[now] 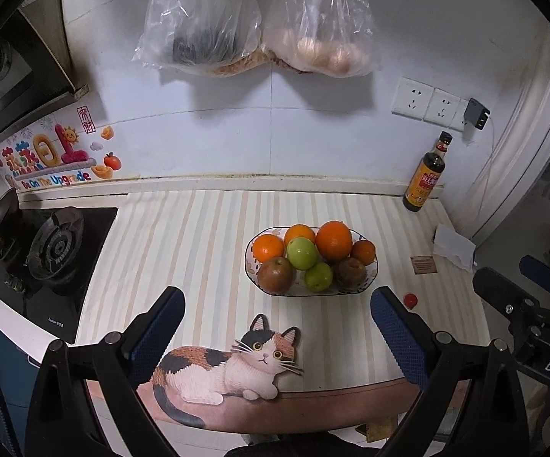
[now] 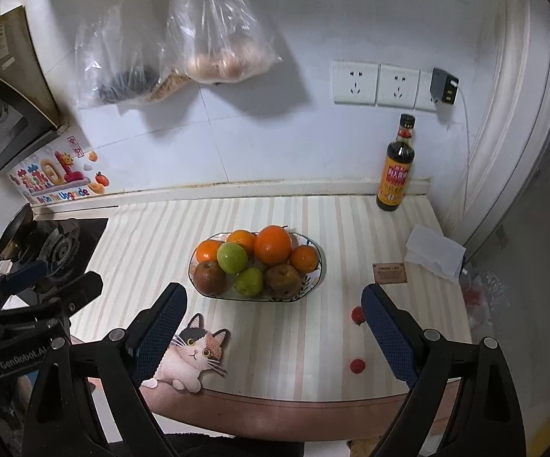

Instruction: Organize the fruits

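Observation:
A patterned bowl [image 1: 371, 272] stands mid-counter, piled with oranges [image 1: 334, 240], green apples [image 1: 302, 253] and brownish-red apples [image 1: 276, 275]. It also shows in the right wrist view [image 2: 317, 272]. Two small red fruits lie loose on the counter right of the bowl [image 2: 357, 314] [image 2: 357, 365]; one shows in the left wrist view [image 1: 411, 299]. My left gripper [image 1: 276, 337] is open and empty, held back near the counter's front edge over a cat-shaped mat [image 1: 233, 365]. My right gripper [image 2: 273, 333] is open and empty, also near the front edge.
A dark sauce bottle [image 2: 396, 167] stands at the back right by the wall sockets [image 2: 355, 82]. A gas stove [image 1: 57, 247] with a small pan is at the left. Plastic bags [image 1: 255, 19] hang on the wall. A folded paper [image 2: 435, 251] and small card [image 2: 389, 272] lie at right.

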A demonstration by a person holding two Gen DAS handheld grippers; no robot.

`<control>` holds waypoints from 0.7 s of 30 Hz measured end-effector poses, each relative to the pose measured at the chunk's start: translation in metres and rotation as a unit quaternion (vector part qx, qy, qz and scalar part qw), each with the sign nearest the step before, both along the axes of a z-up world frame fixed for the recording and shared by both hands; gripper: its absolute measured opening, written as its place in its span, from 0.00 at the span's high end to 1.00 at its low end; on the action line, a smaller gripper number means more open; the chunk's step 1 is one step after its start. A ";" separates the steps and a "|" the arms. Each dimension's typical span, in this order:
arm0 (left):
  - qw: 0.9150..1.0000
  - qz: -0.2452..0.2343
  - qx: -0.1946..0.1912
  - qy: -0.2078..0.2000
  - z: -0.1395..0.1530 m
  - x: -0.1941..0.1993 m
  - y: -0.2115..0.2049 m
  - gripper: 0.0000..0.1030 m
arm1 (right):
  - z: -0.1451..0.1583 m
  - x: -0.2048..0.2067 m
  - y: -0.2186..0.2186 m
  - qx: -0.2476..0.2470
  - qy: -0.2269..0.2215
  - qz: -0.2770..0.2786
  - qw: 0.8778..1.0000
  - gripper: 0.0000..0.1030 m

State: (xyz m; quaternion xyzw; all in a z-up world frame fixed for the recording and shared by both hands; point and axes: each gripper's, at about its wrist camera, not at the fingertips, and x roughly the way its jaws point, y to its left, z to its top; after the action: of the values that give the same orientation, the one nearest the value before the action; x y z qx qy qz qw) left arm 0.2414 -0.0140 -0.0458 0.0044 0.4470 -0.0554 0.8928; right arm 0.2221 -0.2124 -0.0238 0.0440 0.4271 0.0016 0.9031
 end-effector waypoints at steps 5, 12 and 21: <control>1.000 -0.001 0.004 -0.004 0.002 -0.004 -0.001 0.03 | 0.004 -0.006 0.000 0.000 -0.002 0.002 1.000 0.08; 1.000 -0.005 0.004 0.000 -0.002 -0.001 -0.005 0.03 | -0.004 0.000 -0.005 0.014 0.006 0.002 1.000 0.07; 0.999 -0.024 0.025 0.028 -0.037 0.029 -0.038 0.00 | -0.045 0.018 -0.052 0.067 0.034 -0.033 0.997 0.03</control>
State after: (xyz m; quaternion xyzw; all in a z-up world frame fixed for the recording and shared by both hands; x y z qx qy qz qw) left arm 0.2701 -0.0524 -0.0830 0.0358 0.4730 -0.0660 0.8779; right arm 0.2399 -0.2647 -0.0685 0.1184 0.4545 -0.0016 0.8829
